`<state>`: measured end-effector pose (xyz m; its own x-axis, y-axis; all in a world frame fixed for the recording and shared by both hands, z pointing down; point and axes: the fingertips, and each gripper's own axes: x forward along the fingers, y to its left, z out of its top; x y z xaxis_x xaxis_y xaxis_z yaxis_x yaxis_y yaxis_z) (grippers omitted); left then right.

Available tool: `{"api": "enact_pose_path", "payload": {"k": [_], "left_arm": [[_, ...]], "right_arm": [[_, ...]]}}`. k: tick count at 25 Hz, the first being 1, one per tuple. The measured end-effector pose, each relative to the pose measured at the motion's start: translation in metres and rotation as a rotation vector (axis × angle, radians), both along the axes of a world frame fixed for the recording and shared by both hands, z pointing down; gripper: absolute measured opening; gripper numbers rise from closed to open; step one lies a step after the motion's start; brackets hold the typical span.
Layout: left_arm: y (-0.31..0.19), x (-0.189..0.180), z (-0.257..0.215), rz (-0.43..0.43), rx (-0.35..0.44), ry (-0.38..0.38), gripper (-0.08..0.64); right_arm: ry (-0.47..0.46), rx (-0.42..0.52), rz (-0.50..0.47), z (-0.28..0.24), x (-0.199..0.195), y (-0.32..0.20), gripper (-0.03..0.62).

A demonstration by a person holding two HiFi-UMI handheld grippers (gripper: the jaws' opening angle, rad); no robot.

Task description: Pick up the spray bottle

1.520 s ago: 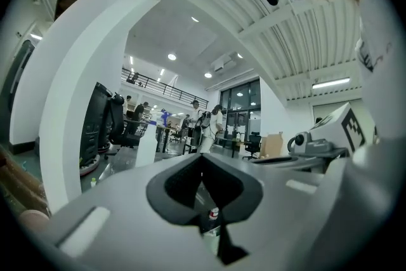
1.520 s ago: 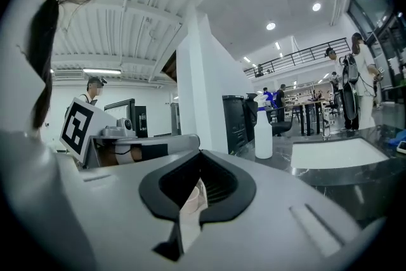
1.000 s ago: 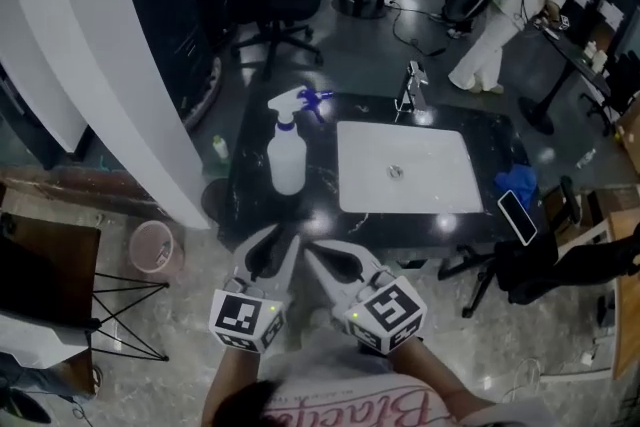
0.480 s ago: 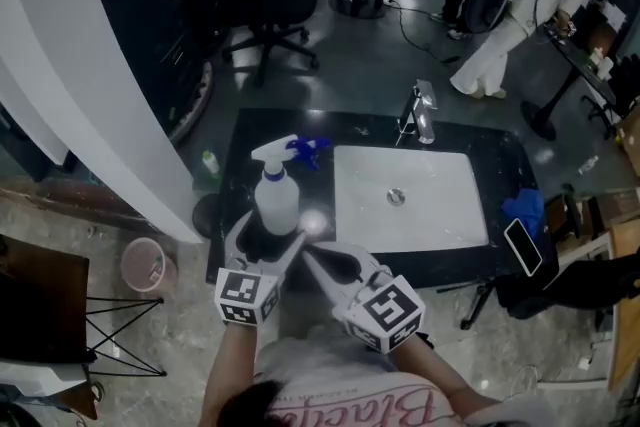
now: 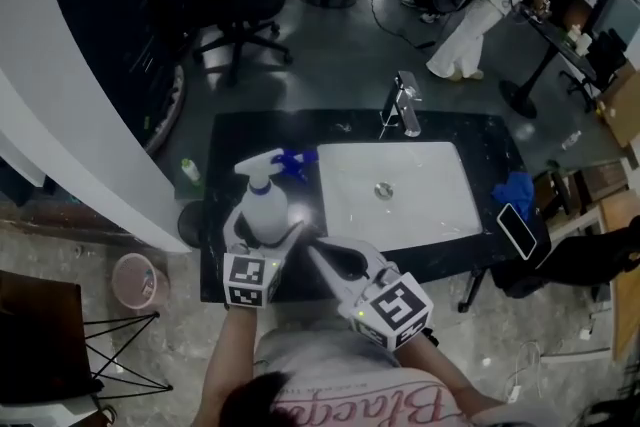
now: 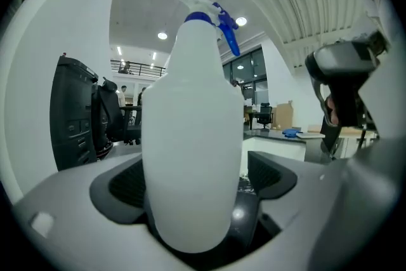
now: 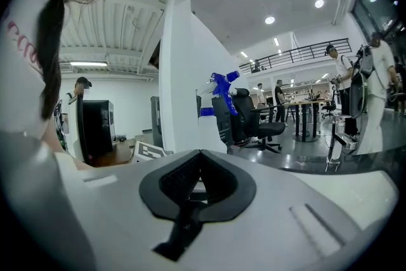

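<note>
A white spray bottle (image 5: 264, 203) with a blue trigger stands upright on the left part of the black counter (image 5: 228, 143). My left gripper (image 5: 262, 227) reaches it from the near side, and its jaws are opening with the bottle's body between them. In the left gripper view the spray bottle (image 6: 190, 149) fills the middle of my left gripper (image 6: 193, 184), and a gap shows beside the right pad (image 6: 269, 176). My right gripper (image 5: 318, 253) hangs just right of the bottle, shut and empty. From my right gripper (image 7: 196, 184) the spray bottle (image 7: 212, 116) shows ahead on the left.
A white sink (image 5: 430, 205) with a faucet (image 5: 403, 105) takes up the counter's middle. A blue cloth (image 5: 515, 190) and a phone (image 5: 517, 230) lie at its right end. A pink bin (image 5: 135, 280), an office chair (image 5: 240, 10) and a person in white (image 5: 480, 15) stand around.
My left gripper has moved forward and down to the bottle, and its jaws have spread around the body. My right gripper has also come forward beside it.
</note>
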<state>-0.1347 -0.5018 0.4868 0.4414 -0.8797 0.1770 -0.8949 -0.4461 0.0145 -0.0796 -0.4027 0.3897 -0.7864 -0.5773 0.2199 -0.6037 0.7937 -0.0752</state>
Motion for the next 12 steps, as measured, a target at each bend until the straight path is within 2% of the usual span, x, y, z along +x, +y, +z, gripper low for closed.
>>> {"api": "enact_pose_path", "payload": {"k": [5,12], "left_arm": [[-0.013,-0.003,0.001,0.017,0.002,0.019,0.409],[-0.012,-0.004,-0.001,0.008,-0.008,0.045,0.408]], "right_arm": [[0.009,0.001,0.041,0.000,0.001,-0.004,0.002],[0.012,0.009,0.063,0.001,0.000,-0.004,0.002]]}}
